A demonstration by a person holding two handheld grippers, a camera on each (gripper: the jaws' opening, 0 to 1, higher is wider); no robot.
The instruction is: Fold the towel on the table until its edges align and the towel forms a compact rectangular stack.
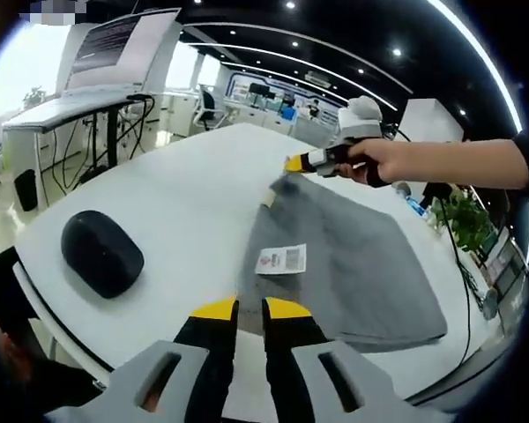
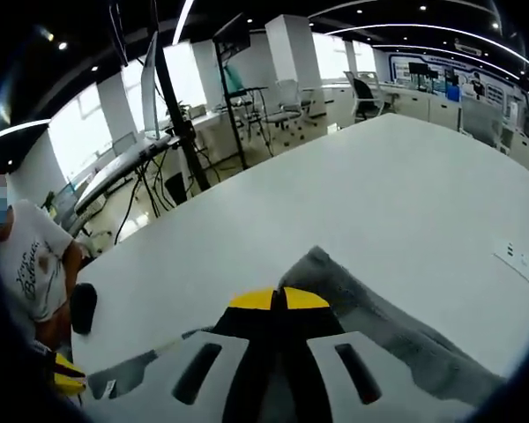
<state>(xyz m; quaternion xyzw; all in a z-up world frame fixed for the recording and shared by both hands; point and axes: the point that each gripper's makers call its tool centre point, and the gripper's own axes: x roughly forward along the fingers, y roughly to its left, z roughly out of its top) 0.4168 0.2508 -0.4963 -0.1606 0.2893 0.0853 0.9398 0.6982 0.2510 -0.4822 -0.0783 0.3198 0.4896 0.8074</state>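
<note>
A grey towel (image 1: 344, 256) lies flat on the white table (image 1: 185, 203), with a white label (image 1: 280, 259) near its close edge. My left gripper (image 1: 251, 308) sits at that close edge just behind the label, its yellow-tipped jaws a narrow gap apart with pale table showing between them. At the far corner, a hand holds my right gripper (image 1: 289, 164), which pinches the towel there. In the right gripper view the right gripper (image 2: 278, 300) is shut on the towel (image 2: 397, 330). The left gripper's fingertips (image 2: 66, 377) show at the lower left of that view.
A black oval object (image 1: 101, 253) rests on the table left of the towel and also appears as the black object (image 2: 83, 307). A person in a white shirt (image 2: 35, 264) stands by the table's edge. Desks, stands and cables lie beyond the table.
</note>
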